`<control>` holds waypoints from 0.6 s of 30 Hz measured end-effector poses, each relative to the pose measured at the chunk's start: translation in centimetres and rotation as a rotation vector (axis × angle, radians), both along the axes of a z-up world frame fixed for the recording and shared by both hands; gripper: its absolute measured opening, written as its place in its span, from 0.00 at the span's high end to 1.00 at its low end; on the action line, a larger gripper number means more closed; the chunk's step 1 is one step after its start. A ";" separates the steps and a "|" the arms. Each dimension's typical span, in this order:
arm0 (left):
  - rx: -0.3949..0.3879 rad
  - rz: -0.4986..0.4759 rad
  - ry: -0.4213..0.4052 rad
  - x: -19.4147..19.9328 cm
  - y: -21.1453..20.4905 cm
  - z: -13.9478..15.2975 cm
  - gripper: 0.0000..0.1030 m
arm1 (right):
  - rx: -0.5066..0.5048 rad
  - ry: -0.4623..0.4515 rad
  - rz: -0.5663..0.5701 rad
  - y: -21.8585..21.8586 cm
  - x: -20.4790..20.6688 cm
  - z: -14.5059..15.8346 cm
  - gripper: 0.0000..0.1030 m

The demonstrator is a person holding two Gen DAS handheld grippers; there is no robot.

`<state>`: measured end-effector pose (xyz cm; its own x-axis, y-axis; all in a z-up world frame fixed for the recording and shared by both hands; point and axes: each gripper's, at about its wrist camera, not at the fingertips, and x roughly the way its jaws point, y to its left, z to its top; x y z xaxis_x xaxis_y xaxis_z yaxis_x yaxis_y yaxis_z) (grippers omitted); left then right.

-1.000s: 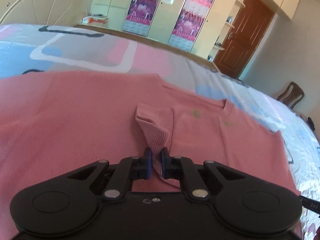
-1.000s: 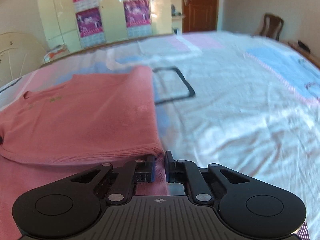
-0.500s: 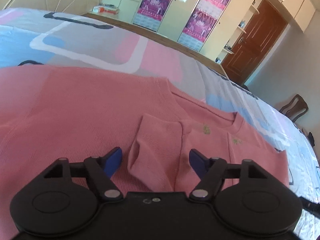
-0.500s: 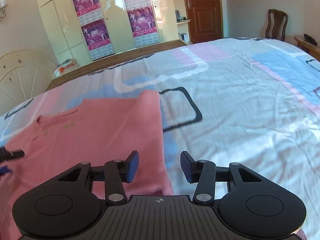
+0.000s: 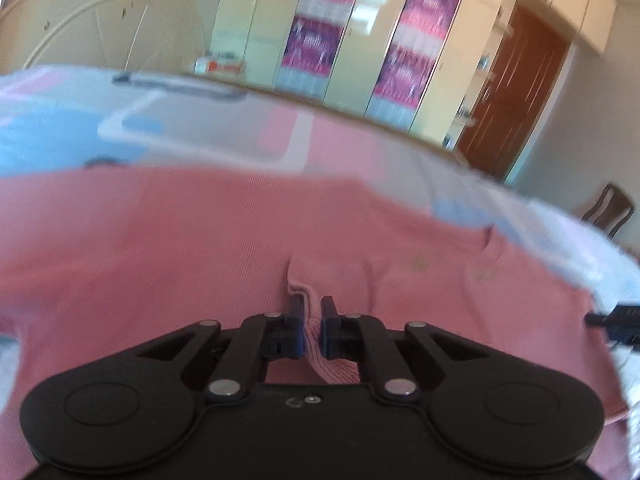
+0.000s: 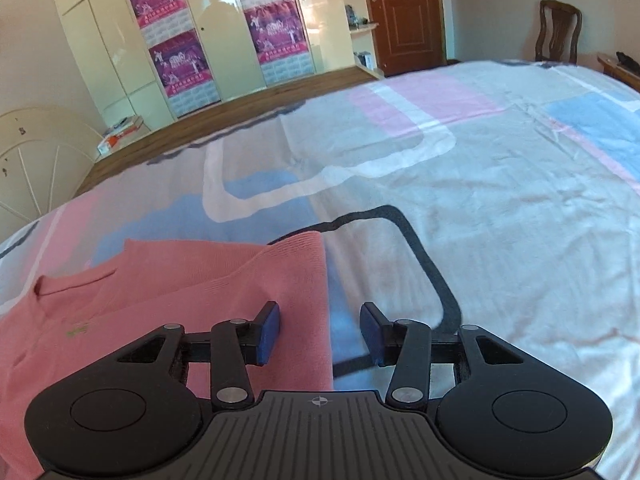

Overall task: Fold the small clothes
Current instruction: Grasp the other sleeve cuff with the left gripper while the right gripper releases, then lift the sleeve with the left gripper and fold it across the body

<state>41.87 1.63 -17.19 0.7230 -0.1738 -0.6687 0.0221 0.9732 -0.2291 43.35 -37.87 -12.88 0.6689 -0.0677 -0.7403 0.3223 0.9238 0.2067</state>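
A pink knit sweater (image 5: 160,248) lies spread on the bed; it also shows in the right wrist view (image 6: 192,292). My left gripper (image 5: 311,320) is shut on a ribbed cuff (image 5: 316,344) of the sweater's sleeve, which lies over the body near the neckline (image 5: 490,242). My right gripper (image 6: 320,324) is open and empty, hovering over the sweater's right edge (image 6: 324,280), one fingertip over cloth and the other over the bedsheet. The right gripper's tip (image 5: 616,318) shows at the right edge of the left wrist view.
The bed has a sheet (image 6: 500,208) patterned in white, pink, blue and grey. Cream wardrobes with purple posters (image 6: 176,56) stand behind, with a brown door (image 6: 404,12), a wooden chair (image 6: 558,32) and a curved headboard (image 6: 28,152).
My left gripper, open half a second ago, has shut on the sleeve cuff again. My right gripper let go of the sweater edge, opened wider and rose.
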 end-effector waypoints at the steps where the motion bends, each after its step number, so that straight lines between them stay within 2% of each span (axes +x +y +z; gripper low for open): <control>1: 0.024 -0.008 -0.009 0.2 -0.3 -0.1 0.93 | -0.018 0.005 0.005 0.1 0.2 -0.1 0.63; 2: 0.060 -0.016 -0.022 0.3 -0.8 0.0 0.91 | -0.060 0.012 0.018 0.5 0.3 -0.1 0.70; 4: 0.105 -0.027 -0.022 0.5 -1.3 0.2 0.88 | -0.105 0.011 0.031 0.7 0.1 -0.4 0.70; 6: 0.118 0.002 -0.013 0.4 -1.0 0.6 0.68 | -0.102 0.004 0.015 0.5 -0.1 -0.4 0.70; 7: 0.111 0.023 -0.007 0.2 -0.5 0.9 0.63 | -0.110 0.003 -0.006 0.6 -0.3 -0.3 0.70; 9: 0.082 0.065 -0.034 -0.9 0.5 2.0 0.42 | -0.150 -0.009 -0.033 1.0 -1.1 0.6 0.70; 11: 0.073 0.065 -0.057 -1.9 0.9 3.0 0.32 | -0.120 -0.036 -0.002 1.5 -2.5 1.4 0.70; 12: 0.071 0.056 -0.048 -2.1 0.9 3.1 0.29 | -0.105 -0.045 0.026 2.2 -3.2 1.7 0.70; 15: 0.054 0.047 0.008 -2.7 0.9 3.0 0.27 | -0.100 -0.039 0.139 5.0 -5.2 2.0 0.69; 18: 0.063 0.043 0.076 -3.1 1.2 2.5 0.24 | -0.145 0.002 0.235 7.9 -6.7 1.0 0.69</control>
